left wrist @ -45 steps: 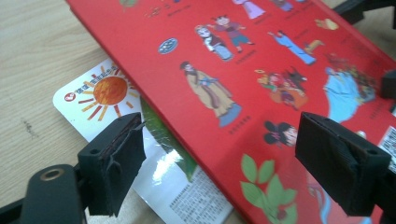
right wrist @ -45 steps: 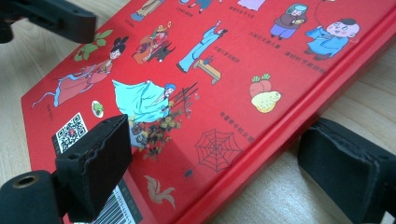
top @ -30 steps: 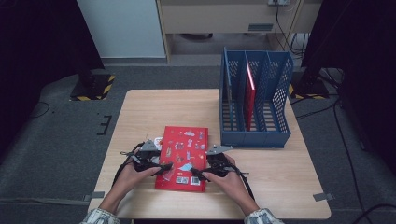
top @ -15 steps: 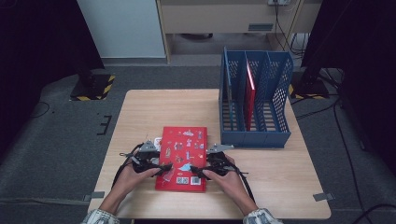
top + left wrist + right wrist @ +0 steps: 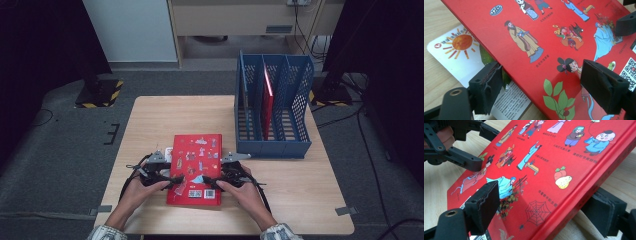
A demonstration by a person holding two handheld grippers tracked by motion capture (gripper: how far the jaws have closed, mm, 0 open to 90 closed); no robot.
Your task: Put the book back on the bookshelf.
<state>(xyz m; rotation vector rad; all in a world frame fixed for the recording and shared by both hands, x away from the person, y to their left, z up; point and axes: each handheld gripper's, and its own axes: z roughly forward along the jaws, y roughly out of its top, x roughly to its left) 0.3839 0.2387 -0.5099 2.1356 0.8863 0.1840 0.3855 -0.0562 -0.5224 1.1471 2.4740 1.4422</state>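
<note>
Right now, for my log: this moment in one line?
book: on table | left gripper: open, astride book | right gripper: jaws just closing, book between

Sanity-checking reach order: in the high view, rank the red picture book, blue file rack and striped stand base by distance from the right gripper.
From the right gripper:
1. red picture book, between its jaws, at the table's near edge.
2. blue file rack, ahead and to the right, on the table.
3. striped stand base, far left, on the floor.

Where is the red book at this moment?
In the high view the red book lies flat near the front edge of the wooden table, between the left gripper and the right gripper, just left of the blue file rack.
</note>
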